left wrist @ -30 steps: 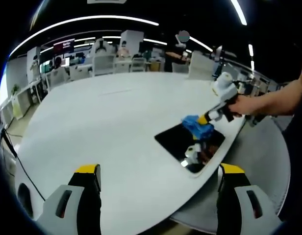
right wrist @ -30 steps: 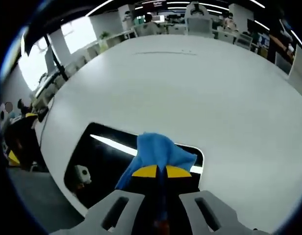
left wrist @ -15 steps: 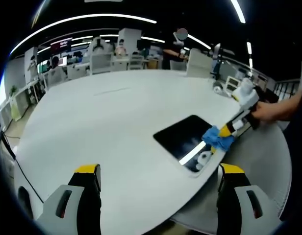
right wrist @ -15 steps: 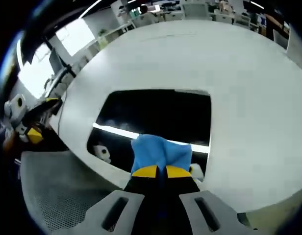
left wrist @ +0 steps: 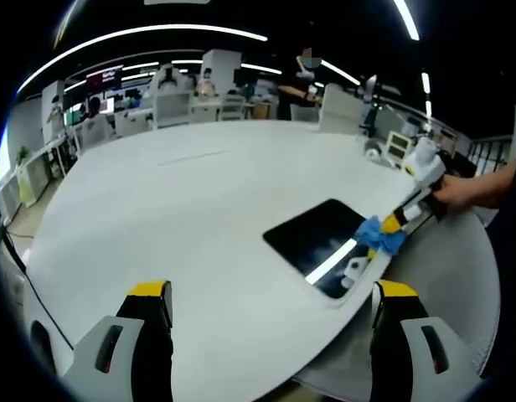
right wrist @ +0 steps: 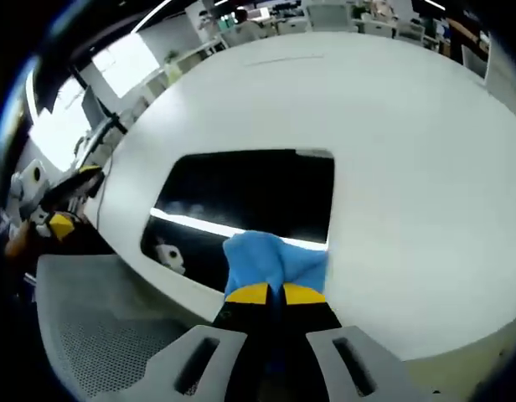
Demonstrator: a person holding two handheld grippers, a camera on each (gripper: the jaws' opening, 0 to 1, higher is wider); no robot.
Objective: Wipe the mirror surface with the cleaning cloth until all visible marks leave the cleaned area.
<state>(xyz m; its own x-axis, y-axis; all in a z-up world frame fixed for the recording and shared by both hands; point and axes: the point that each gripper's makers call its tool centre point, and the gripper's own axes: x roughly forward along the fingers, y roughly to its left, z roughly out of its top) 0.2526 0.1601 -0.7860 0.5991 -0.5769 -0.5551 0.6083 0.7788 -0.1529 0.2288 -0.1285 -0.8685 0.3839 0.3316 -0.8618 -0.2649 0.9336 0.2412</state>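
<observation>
Centrally, the mirror (right wrist: 241, 188) lay flat on the white table (right wrist: 392, 167), close to its near edge, reflecting a ceiling light. The blue cleaning cloth (right wrist: 275, 261) rested on the mirror's edge nearest the right gripper (right wrist: 268, 293), whose jaws were clamped on it. The left gripper (left wrist: 270, 293) hovered apart, jaws spread and holding nothing. One risk, by judgement: an outward stroke could nudge the mirror off the table.

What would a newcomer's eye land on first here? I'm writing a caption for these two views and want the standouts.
The bright blue cleaning cloth pinched in the right gripper stands out, lying on the near edge of the dark mirror. The mirror lies flat near the edge of the wide white table and reflects a strip of ceiling light. In the left gripper view, the left gripper is held open over the table's near edge.
</observation>
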